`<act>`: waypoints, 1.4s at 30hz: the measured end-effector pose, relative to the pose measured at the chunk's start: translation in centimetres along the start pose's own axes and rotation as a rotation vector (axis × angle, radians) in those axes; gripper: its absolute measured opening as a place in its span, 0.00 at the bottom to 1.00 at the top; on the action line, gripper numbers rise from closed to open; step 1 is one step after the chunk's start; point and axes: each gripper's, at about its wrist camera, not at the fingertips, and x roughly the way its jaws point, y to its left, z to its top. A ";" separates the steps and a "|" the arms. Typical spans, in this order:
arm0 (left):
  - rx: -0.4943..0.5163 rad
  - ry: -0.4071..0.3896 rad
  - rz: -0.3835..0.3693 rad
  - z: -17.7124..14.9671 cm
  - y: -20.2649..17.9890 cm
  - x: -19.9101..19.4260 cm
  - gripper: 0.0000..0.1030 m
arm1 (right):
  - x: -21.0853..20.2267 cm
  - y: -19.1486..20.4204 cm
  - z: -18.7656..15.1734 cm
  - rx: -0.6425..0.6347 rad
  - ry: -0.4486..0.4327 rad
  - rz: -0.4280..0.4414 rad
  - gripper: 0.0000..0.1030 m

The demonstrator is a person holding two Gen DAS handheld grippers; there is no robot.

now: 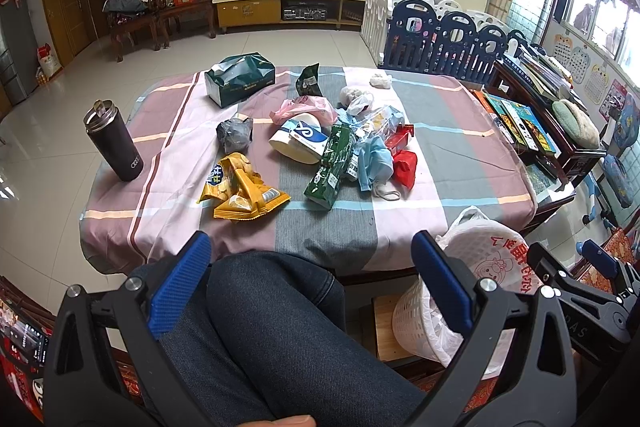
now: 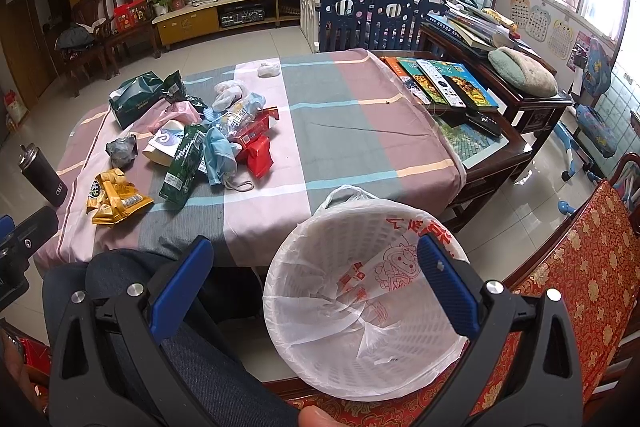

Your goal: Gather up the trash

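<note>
Both the left gripper (image 1: 310,283) and right gripper (image 2: 314,287) hang spread and empty above the person's lap, the trash pile (image 1: 344,147) lying mid-table, while only the right wrist view looks into the bag-lined white basket (image 2: 320,359).

Checked tablecloth (image 1: 440,131): pink, grey, mauve w/ blue and cream stripes. Crumpled snack bag (image 1: 240,187): yellow. White lattice bin (image 2: 360,307): liner printed red.
</note>
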 end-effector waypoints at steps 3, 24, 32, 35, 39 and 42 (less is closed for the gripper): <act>0.000 0.000 0.000 0.0 0.0 0.0 0.97 | 0.0 0.0 -0.3 -0.001 0.001 0.000 0.97; -0.009 0.023 0.001 -1.3 0.6 0.8 0.97 | 1.0 -0.1 -1.5 -0.001 0.031 0.020 0.97; -0.153 0.067 0.092 -0.5 6.4 4.3 0.97 | -0.1 1.7 -0.6 -0.128 -0.085 -0.025 0.97; -0.292 0.066 0.163 -0.7 10.7 5.2 0.97 | 1.1 2.3 -0.2 -0.136 -0.050 0.034 0.82; -0.490 0.075 0.173 -1.9 15.9 6.4 0.97 | 4.2 4.2 -0.6 -0.146 0.035 0.084 0.45; -0.578 0.096 0.172 -3.2 18.0 7.7 0.93 | 7.0 5.9 -1.3 -0.133 0.123 0.188 0.38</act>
